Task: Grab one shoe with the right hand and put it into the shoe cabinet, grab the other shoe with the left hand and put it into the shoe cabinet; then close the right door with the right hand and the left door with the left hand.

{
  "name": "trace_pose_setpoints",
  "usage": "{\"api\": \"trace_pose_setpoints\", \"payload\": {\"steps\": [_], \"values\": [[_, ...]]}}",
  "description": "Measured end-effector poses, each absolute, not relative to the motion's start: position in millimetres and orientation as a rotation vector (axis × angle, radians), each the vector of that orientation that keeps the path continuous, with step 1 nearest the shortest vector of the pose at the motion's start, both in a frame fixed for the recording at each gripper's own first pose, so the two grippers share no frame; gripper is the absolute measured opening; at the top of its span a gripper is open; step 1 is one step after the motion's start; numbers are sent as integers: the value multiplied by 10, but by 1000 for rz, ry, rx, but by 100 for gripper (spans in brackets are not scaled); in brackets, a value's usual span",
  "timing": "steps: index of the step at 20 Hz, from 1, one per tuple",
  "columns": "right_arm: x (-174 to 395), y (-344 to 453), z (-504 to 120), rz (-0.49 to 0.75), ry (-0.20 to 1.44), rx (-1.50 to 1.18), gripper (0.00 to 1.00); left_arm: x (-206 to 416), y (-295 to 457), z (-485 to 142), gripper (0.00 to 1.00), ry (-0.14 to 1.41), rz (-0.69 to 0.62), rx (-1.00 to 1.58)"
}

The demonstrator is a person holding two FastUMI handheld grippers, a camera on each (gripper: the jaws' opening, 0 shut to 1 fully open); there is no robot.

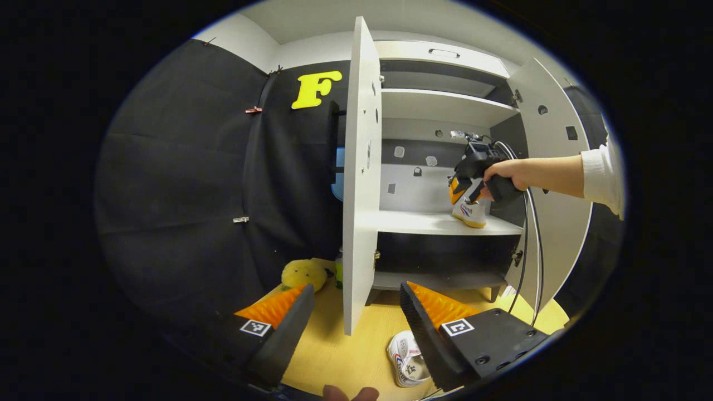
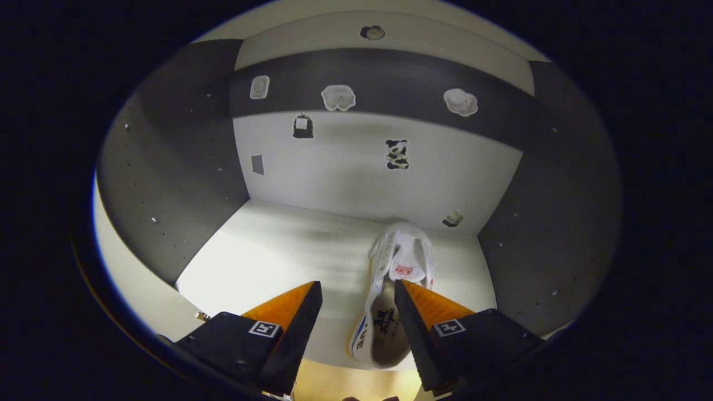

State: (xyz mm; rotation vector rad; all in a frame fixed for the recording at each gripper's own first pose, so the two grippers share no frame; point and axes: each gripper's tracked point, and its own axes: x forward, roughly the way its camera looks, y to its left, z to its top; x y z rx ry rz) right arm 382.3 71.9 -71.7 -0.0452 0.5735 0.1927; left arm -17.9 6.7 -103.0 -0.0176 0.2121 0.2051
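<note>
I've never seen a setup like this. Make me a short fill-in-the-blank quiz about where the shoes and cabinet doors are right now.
1. One shoe rests on a cabinet ____, between the open fingers of the right tool.
2. The other shoe lies on the ____, by the left tool.
3. Both doors, left door included, stand ____.

Missing words: shelf; floor; open
</note>
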Motion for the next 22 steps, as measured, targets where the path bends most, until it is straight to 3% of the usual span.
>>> {"api": "trace_pose_setpoints", "payload": {"steps": [8, 17, 22], "values": [[2656, 666, 11, 251, 277, 52, 95, -173, -104, -1378, 95, 229, 128, -2], [1218, 417, -391, 287, 231, 104, 97, -262, -565, -2531, 95, 420, -17, 57], [679, 141, -677, 262, 247, 71, 97, -197, -634, -3274, 90, 557, -20, -3]]}}
